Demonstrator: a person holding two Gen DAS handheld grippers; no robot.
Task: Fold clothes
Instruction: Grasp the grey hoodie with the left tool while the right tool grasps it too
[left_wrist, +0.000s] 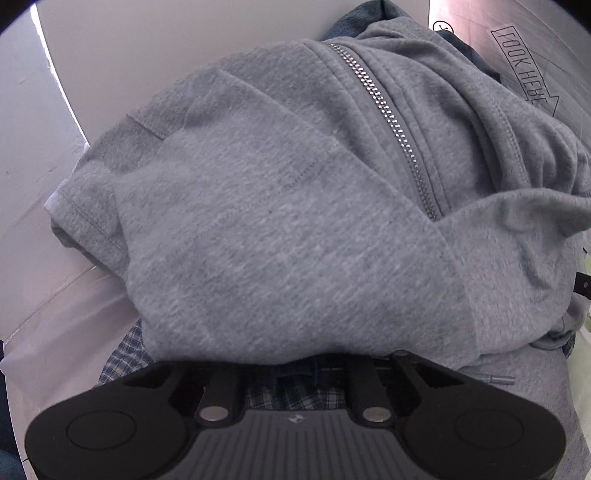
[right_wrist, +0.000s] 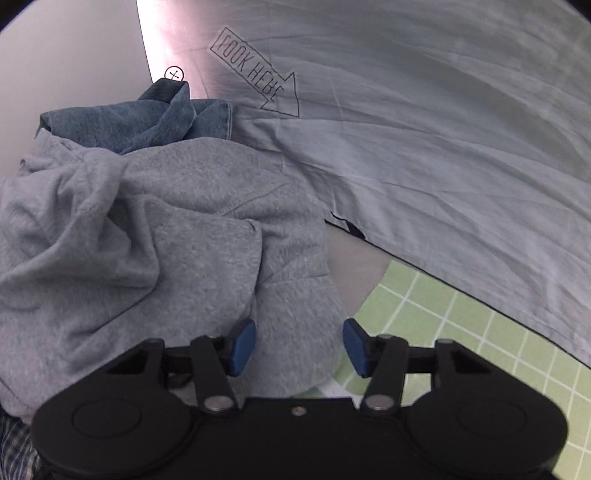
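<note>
Grey hoodie (left_wrist: 280, 206) is lying bunched near the bench's edge, its zipper (left_wrist: 388, 118) showing only leftward, while the right gripper (right_wrist: 299, 345) is hovering spread over its hem; left jaws hidden, state unclear.

Left wrist view: hoodie (left_wrist: 280, 206) heaped across the middle, zipper (left_wrist: 388, 122) running from top centre down toward the right. Checked shirt (left_wrist: 125, 354) under the hoodie's near edge, just ahead of the left gripper (left_wrist: 295, 363), whose fingertips are hidden beneath the cloth. Denim garment (left_wrist: 376, 14) behind the hoodie.

Right wrist view: hoodie (right_wrist: 147, 236) at left, denim garment (right_wrist: 147, 118) behind it. Sheet (right_wrist: 443, 147) spread right and behind. Grid mat (right_wrist: 461, 332) at near right, partly under the sheet. Right gripper (right_wrist: 299, 345) over the hoodie's near edge
</note>
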